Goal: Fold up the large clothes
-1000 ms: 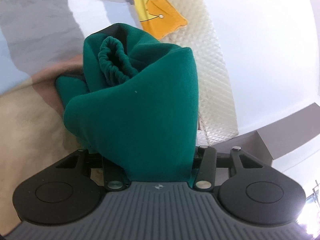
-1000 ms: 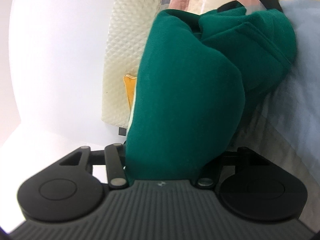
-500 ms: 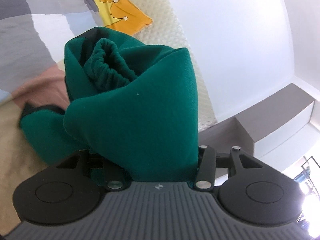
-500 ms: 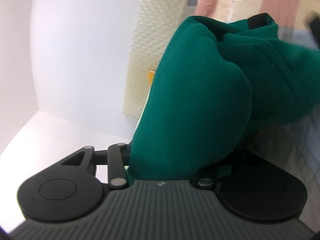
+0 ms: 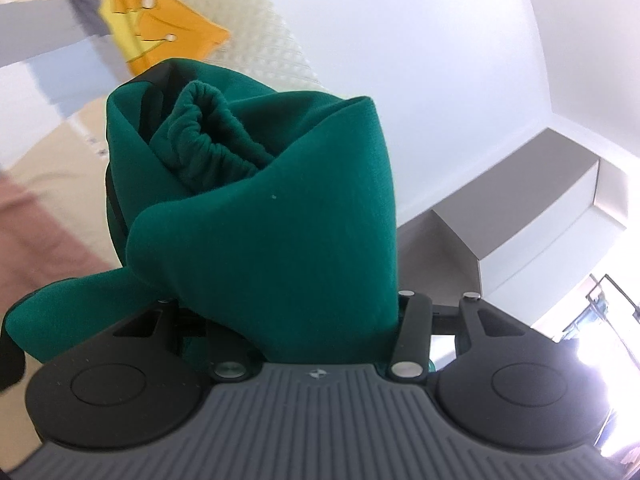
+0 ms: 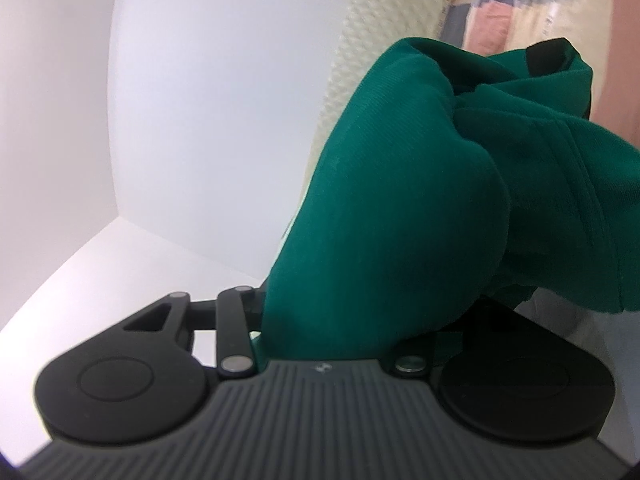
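Left gripper: fingers hidden under bunched cloth, clamped on green garment.
Right gripper: fingers clamped on the same green garment.
Garment's place: lifted above patchwork bedspread, beside white wall.

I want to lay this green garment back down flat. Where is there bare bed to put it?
Bare patches show on the patchwork bedspread: beige and pink left of the green garment, grey and blue below the yellow cushion. Near the quilted headboard it is crowded. In the right view the garment hides most of the bed.
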`<state>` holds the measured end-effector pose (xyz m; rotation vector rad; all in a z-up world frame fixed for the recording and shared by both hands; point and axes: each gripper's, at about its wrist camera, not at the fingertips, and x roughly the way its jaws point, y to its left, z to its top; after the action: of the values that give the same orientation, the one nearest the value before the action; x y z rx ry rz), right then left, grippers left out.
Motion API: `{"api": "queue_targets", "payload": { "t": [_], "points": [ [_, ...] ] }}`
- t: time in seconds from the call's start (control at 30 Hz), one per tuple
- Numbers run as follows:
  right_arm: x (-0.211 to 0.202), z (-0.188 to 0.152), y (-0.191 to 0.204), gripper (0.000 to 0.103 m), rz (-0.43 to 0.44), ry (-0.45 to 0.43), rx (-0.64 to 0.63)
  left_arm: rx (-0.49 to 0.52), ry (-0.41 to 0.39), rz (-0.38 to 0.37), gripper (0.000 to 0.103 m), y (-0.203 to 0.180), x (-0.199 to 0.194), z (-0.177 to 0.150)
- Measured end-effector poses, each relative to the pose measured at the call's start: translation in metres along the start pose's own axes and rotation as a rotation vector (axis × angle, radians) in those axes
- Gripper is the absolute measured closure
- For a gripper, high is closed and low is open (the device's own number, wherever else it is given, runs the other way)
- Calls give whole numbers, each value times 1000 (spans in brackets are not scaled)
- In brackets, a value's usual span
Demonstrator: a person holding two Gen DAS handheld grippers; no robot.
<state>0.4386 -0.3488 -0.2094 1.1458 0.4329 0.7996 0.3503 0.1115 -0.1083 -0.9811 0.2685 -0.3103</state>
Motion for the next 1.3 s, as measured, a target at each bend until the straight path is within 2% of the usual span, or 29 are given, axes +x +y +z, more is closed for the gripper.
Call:
{"api": "queue_targets", "payload": {
  "t": [0.17, 0.4, 0.53, 0.63, 0.73, 0.8, 0.93, 1.07, 1.2, 1.27, 1.3],
  "points": [
    [11, 52, 8, 53, 5, -28, -44, 21, 40, -37, 51, -39, 72, 16],
    [37, 154, 10, 53, -38, -87, -130, 15, 127, -61, 51, -70, 226, 43],
    [56, 207, -3, 53, -57, -130, -169, 13, 163, -87, 51, -76, 309, 40],
    [73, 239, -24, 53, -83, -161, -178, 14, 186, -91, 51, -65, 368, 32],
    [81, 260, -52, 53, -128, -169, -176, -1, 211, -81, 51, -32, 423, 20],
    [87, 269, -76, 53, -172, -162, -172, -13, 235, -48, 51, -1, 451, 14],
    [93, 264, -137, 53, -256, -145, -141, 7, 273, 0, 51, 48, 469, -21],
    [73, 241, -183, 53, -278, -123, -108, 42, 300, -18, 51, 87, 455, -49],
    [52, 215, -191, 54, -272, -89, -178, 7, 326, -27, 51, 118, 434, -68],
    [42, 200, -188, 54, -281, -78, -193, -6, 337, -14, 51, 137, 433, -68],
    [45, 205, -196, 54, -291, -73, -189, -12, 343, -7, 51, 137, 420, -77]
  ]
}}
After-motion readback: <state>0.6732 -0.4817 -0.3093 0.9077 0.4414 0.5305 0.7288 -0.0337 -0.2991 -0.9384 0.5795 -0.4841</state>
